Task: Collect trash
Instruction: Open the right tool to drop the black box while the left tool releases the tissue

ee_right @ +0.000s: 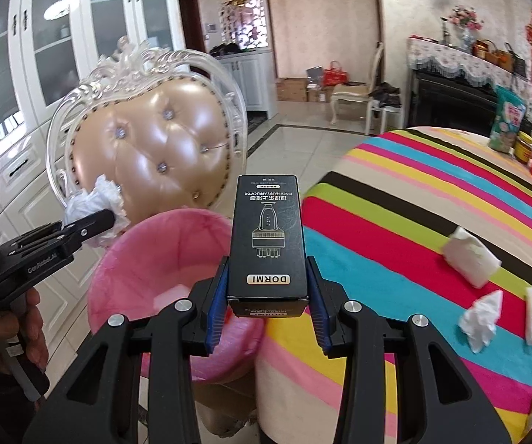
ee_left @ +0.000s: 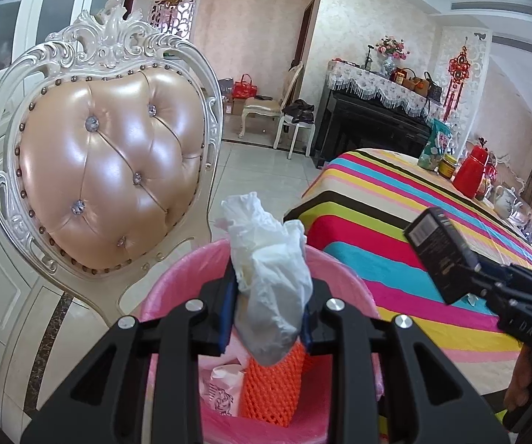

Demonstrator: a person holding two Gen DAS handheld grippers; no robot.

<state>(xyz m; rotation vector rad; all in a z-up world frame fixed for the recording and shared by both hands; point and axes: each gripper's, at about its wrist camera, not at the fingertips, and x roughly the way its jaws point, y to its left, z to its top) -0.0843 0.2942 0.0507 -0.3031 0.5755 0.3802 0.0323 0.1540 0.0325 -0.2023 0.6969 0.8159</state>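
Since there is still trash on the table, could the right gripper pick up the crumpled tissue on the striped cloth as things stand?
Probably not yet. The right gripper is shut on the black box, so its jaws are full. The crumpled tissue lies uncovered on the striped tablecloth, so the way looks free once the box is dropped.

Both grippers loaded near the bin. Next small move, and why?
Probably open the left gripper: its crumpled tissue hangs right over the pink-lined bin, above the orange netting. The right gripper, shut on the black box, looks short of the bin.
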